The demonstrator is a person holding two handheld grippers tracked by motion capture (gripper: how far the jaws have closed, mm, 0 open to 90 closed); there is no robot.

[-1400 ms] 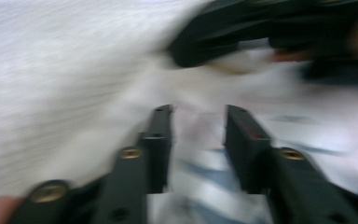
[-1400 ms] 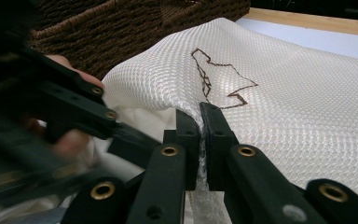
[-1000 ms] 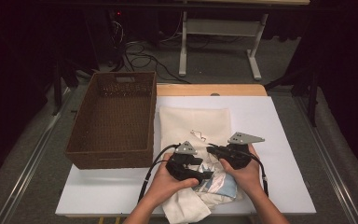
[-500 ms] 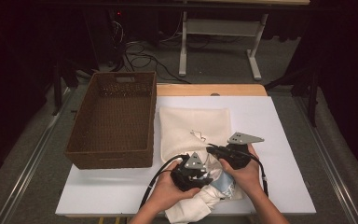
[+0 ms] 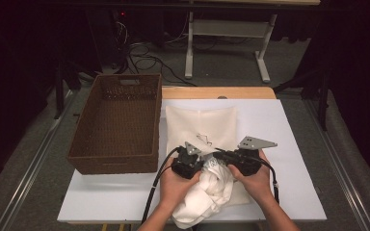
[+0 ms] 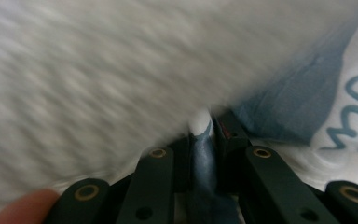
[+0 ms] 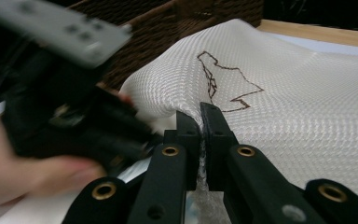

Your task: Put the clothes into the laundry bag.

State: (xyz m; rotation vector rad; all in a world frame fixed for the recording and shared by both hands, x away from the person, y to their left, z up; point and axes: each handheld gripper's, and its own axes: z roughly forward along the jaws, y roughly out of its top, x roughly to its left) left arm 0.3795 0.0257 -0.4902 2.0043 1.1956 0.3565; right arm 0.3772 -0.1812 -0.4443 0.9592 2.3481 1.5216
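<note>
A white mesh bag [image 5: 200,122] with a brown stitched outline [image 7: 223,84] lies flat in the middle of the white table [image 5: 284,130]. At its near end a bunched white garment [image 5: 207,192] with blue lettering [image 6: 349,98] spills toward the front edge. My left gripper [image 5: 206,166] sits at the garment's top; its jaws have just been closing and now pinch a fold of blue-grey fabric [image 6: 203,149]. My right gripper [image 5: 220,155], facing it from the right, is shut on the bag's mesh edge [image 7: 199,114]. The two grippers almost meet.
A brown wicker basket [image 5: 115,159] stands empty on the table's left half, close beside the bag. A wooden board edge [image 5: 217,92] runs along the table's far side. Beyond it are a metal stand and cables on the floor.
My left gripper has shifted right and down onto the garment beside the right gripper, and its jaws have gone from wide to shut on the fabric. The right gripper has stayed put.
</note>
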